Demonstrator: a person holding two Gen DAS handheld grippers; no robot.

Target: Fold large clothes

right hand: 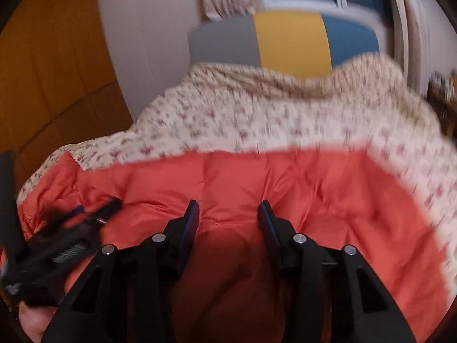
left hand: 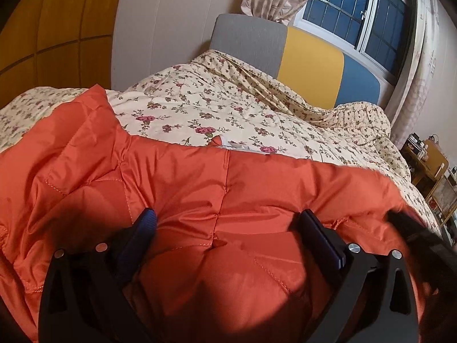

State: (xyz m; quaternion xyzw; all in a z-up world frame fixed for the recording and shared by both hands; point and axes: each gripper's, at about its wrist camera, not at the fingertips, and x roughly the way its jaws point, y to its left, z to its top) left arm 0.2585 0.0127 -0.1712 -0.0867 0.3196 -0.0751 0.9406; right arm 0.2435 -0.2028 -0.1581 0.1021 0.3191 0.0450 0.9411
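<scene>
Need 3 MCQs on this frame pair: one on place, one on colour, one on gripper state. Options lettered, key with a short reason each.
1. Where does the orange jacket lie?
A. on the flowered quilt on the bed
B. on a chair
C. on the floor

2. What colours are the headboard panels?
A. all white
B. grey, yellow and blue
C. red and green

3. How does the left hand-held gripper stand?
A. shut on the quilt
B. shut on the curtain
C. open, fingers spread over the jacket

Key: 1 A, the quilt shows all round the jacket's far edge; 2 B, three panels side by side behind the quilt; 3 C, jacket cloth shows in the wide gap between its fingers. The right hand-held gripper is open too.
</scene>
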